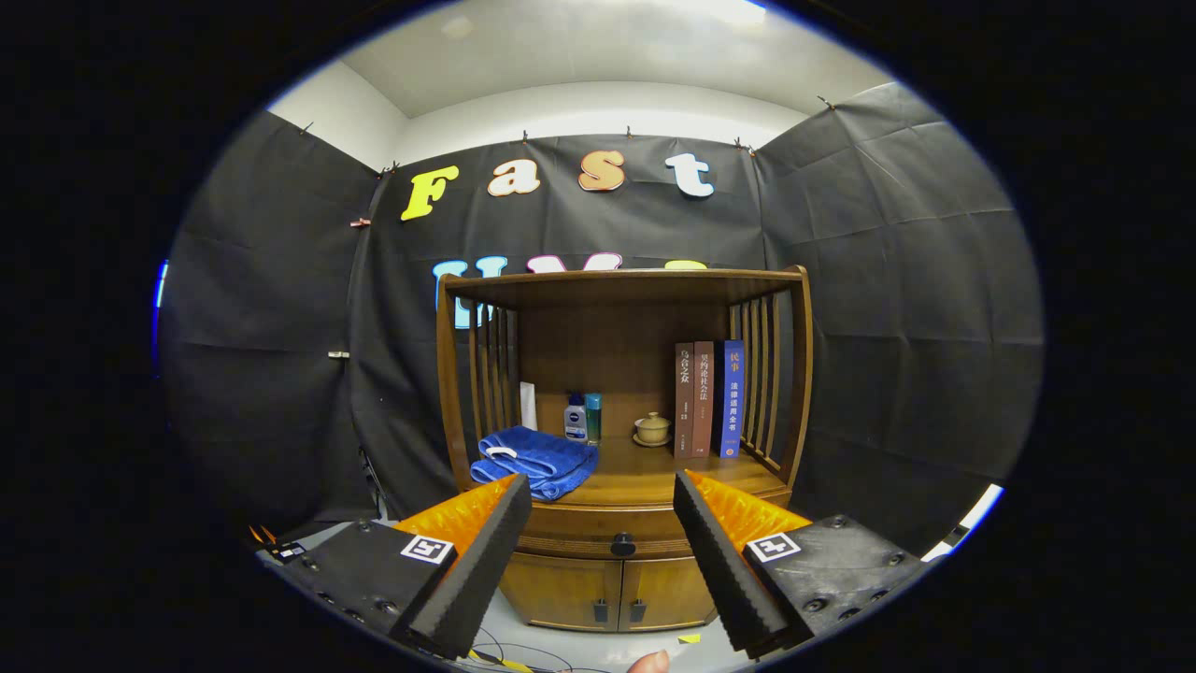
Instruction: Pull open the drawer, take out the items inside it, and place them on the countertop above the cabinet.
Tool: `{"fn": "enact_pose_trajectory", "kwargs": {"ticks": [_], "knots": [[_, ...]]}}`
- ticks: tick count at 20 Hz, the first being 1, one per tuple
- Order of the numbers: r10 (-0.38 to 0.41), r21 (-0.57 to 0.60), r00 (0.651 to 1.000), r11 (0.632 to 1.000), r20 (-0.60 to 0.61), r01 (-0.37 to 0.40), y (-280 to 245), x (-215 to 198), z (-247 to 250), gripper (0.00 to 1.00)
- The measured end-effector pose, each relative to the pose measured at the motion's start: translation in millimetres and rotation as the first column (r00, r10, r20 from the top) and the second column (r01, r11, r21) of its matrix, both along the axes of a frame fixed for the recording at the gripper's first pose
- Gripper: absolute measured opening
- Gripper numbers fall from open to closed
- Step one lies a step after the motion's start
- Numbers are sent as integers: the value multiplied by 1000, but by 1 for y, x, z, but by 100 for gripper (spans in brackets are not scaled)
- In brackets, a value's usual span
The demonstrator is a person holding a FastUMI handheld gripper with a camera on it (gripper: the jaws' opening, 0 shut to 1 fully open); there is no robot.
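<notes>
Brown wood makes up the drawer (617,533), a shallow front with a dark round knob (623,544) at its middle, sitting shut just under the countertop (654,477) of the cabinet (621,449). The gripper (603,551) hangs in front of it with its two foam-padded fingers (476,561) spread wide apart and holding nothing; the knob lies between them and somewhat beyond their tips.

By my reading the task is at its first step, the approach to the drawer. The next move calls for going forward until the knob sits between the pads, closing on it, then pulling straight back toward the near side.

Below the drawer are two small doors (617,591) with dark pulls. On the countertop, a folded blue towel (534,461) lies at the left, two small bottles (583,418) stand behind it, a small lidded cup on a saucer (652,429) sits at the far middle, and three books (707,399) stand upright at the right.

What lies in the drawer is hidden, so I cannot tell what is in it. Both fingers cover the drawer's outer ends, and a fingertip (649,663) is cut off at the very near edge.
</notes>
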State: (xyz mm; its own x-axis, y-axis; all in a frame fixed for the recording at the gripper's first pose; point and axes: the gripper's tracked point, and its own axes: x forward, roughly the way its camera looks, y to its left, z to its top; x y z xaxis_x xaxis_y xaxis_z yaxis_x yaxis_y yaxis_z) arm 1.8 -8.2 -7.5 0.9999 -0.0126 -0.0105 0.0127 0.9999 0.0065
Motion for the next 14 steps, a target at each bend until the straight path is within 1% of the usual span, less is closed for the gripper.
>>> {"fn": "enact_pose_trajectory", "kwargs": {"ticks": [8,11,14], "knots": [[7,2,1000,1000,12,-7,2,9,-7,98],[18,1,1000,1000,21,-18,9,23,-14,98],[19,4,1000,1000,20,-19,11,45,-33,98]]}}
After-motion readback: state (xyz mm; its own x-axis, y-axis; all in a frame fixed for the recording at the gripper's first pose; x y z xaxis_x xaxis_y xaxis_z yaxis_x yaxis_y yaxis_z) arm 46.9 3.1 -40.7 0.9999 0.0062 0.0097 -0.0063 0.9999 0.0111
